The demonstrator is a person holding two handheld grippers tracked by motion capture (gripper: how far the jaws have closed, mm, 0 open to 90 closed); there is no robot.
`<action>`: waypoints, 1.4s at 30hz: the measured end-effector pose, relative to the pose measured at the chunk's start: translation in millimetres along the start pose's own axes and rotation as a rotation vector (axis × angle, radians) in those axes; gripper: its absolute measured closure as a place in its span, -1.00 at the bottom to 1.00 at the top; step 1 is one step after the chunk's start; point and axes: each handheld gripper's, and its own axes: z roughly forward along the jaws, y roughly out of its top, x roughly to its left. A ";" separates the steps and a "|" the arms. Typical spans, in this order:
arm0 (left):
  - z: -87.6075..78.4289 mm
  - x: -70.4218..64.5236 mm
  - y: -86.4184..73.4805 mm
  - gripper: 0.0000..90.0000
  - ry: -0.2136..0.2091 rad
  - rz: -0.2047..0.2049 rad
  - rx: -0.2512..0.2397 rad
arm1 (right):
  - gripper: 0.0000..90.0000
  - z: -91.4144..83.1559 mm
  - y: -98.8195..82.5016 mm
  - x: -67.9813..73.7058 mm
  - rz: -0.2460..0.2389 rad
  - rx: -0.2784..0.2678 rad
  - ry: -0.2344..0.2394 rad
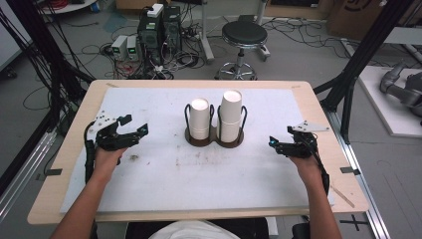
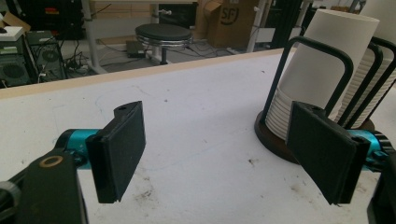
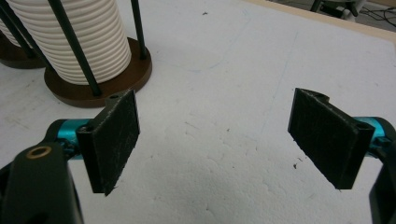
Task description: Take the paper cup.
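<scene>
Left gripper (image 1: 134, 130): jaws wide apart, nothing between, hovering near table's left edge, pointed toward cups. Right gripper (image 1: 276, 143): jaws spread, empty, near right edge, aimed inward likewise. Both well apart from holder, likely staged for reach.

2 stacks of white paper cups, upside down, in dark wire holder (image 1: 214, 138) at table's (image 1: 318, 199) middle, toward far edge. Left stack (image 1: 200, 118) shorter; right stack (image 1: 230, 115) taller. Wire loops keep stacks upright, so a cup should lift straight up.
</scene>
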 end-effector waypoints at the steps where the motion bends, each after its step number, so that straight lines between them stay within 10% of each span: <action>1: 0.1 -0.3 0.7 -0.55 0.000 0.001 -0.003 | -0.62 -0.8 0.3 0.7 0.007 -0.004 0.002; 16: 0.2 -2.5 1.8 -0.55 -0.042 0.008 -0.011 | -0.59 -7.0 11.9 21.3 -0.010 -0.097 0.055; 25: -0.7 -7.3 1.3 -0.55 -0.061 0.029 0.006 | 0.41 -3.9 29.8 58.3 -0.069 -0.161 0.242; 31: -1.4 -7.5 0.0 -0.55 -0.053 0.029 0.012 | 0.99 4.6 35.6 79.0 -0.114 -0.155 0.257; 42: -2.0 -9.8 -3.0 -0.55 -0.055 0.041 0.026 | 1.00 39.2 45.1 122.6 -0.182 -0.124 0.293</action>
